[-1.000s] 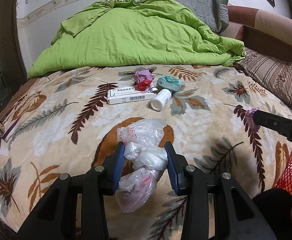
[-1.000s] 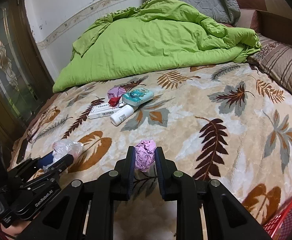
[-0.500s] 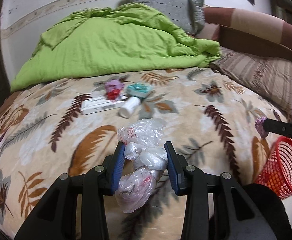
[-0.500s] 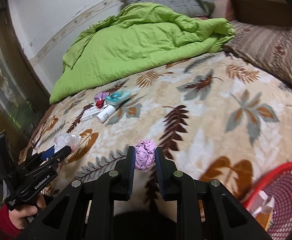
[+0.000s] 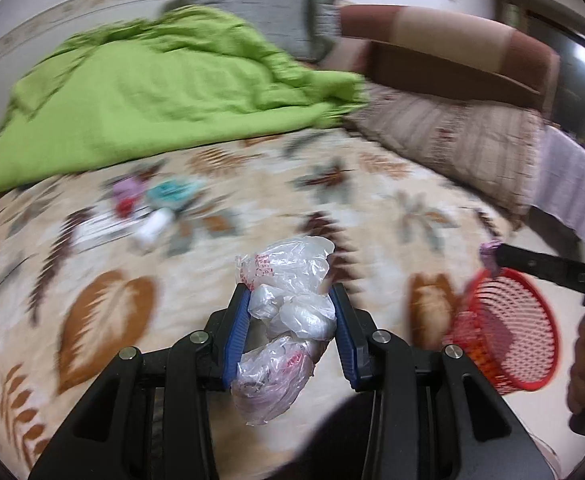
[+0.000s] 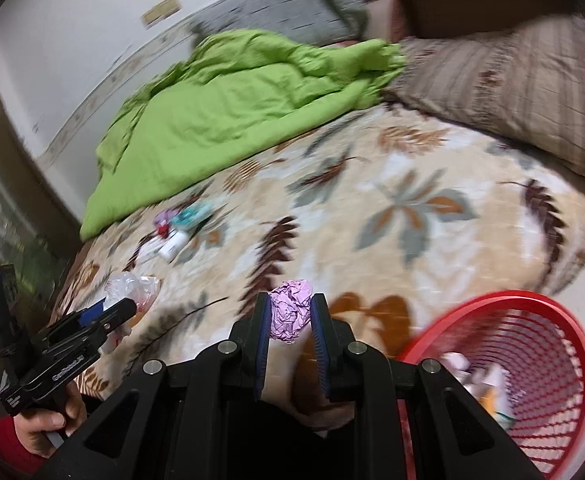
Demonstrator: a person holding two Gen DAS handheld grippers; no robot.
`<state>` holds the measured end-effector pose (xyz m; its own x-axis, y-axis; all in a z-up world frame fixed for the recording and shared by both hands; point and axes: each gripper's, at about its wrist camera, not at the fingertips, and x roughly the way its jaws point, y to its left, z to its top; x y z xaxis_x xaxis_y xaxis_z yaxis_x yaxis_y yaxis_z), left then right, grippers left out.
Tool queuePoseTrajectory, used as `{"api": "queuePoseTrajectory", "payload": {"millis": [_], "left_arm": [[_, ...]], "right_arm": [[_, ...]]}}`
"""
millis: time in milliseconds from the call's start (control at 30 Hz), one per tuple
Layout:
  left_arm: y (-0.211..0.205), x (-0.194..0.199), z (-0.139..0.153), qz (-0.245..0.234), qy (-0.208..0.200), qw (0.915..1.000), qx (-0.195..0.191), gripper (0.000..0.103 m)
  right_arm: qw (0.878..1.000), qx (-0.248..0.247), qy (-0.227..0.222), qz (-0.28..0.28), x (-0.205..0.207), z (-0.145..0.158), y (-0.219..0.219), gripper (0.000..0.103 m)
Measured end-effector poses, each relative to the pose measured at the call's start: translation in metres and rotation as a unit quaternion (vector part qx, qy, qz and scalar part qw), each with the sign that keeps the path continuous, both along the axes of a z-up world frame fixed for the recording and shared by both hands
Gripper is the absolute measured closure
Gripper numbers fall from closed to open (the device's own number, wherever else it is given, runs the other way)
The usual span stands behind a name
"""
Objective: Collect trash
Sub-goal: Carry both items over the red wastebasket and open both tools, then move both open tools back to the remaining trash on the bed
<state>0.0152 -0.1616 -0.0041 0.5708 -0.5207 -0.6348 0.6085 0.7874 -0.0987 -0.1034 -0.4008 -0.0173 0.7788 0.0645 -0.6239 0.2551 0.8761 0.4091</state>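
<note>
My left gripper (image 5: 290, 320) is shut on a crumpled clear plastic bag (image 5: 288, 304) and holds it above the bed's front edge. It also shows in the right wrist view (image 6: 126, 304). My right gripper (image 6: 291, 316) is shut on a crumpled pink paper ball (image 6: 291, 314), up in the air left of a red mesh basket (image 6: 532, 380). In the left wrist view the basket (image 5: 508, 332) stands at the right, with the right gripper's tip and the pink ball (image 5: 488, 254) just above its far rim. The basket holds some trash.
More litter lies mid-bed: a white box (image 5: 100, 226), a white bottle (image 5: 154, 228), a teal packet (image 5: 170, 192) and a purple-red wrapper (image 5: 126, 196). A green quilt (image 5: 152, 92) and pillows (image 5: 452, 152) lie behind. The leaf-pattern blanket (image 6: 372, 216) covers the bed.
Both grippers have swung right, away from the bed's middle towards the red basket, each still holding its trash. The basket now shows larger in both views.
</note>
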Motion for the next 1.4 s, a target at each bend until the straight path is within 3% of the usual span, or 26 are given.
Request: {"api": "queuePoseTrajectory", "payload": {"millis": [233,433,533,567,633,800,1000,1400], "left_arm": [[-0.093,-0.036,0.005,-0.127,0.042,0.9909,-0.018,0.065],[-0.165,-0.072,-0.01,-0.214,0.093,0.9723,-0.011,0.065],[-0.19,-0.084,-0.02,-0.244,0.115,0.9628,0.014,0.055],[-0.192,-0.085,-0.022,-0.244,0.117,0.9626,0.019,0.051],[-0.19,-0.086,-0.023,-0.24,0.117,0.9635,0.017,0.045],[-0.175,-0.078,-0.017,-0.222,0.119,0.9679,0.001,0.04],[-0.152,-0.061,-0.013,-0.189,0.109,0.9758,0.006,0.04],[-0.037,0.026,0.0,-0.033,0.092,0.9951,-0.019,0.04]], "right_arm": [[0.996,0.016,0.022,-0.09,-0.063,-0.006,-0.064,0.081],[0.99,0.037,0.044,-0.129,-0.094,-0.02,-0.096,0.079],[0.988,0.044,0.049,-0.142,-0.101,-0.023,-0.104,0.074],[0.987,0.042,0.05,-0.147,-0.103,-0.023,-0.105,0.063],[0.986,0.038,0.047,-0.153,-0.105,-0.022,-0.107,0.053],[0.987,0.039,0.041,-0.147,-0.101,-0.018,-0.107,0.052],[0.994,0.037,0.029,-0.097,-0.073,-0.009,-0.083,0.052],[0.998,0.025,0.032,0.043,0.039,0.0,0.004,0.052]]}}
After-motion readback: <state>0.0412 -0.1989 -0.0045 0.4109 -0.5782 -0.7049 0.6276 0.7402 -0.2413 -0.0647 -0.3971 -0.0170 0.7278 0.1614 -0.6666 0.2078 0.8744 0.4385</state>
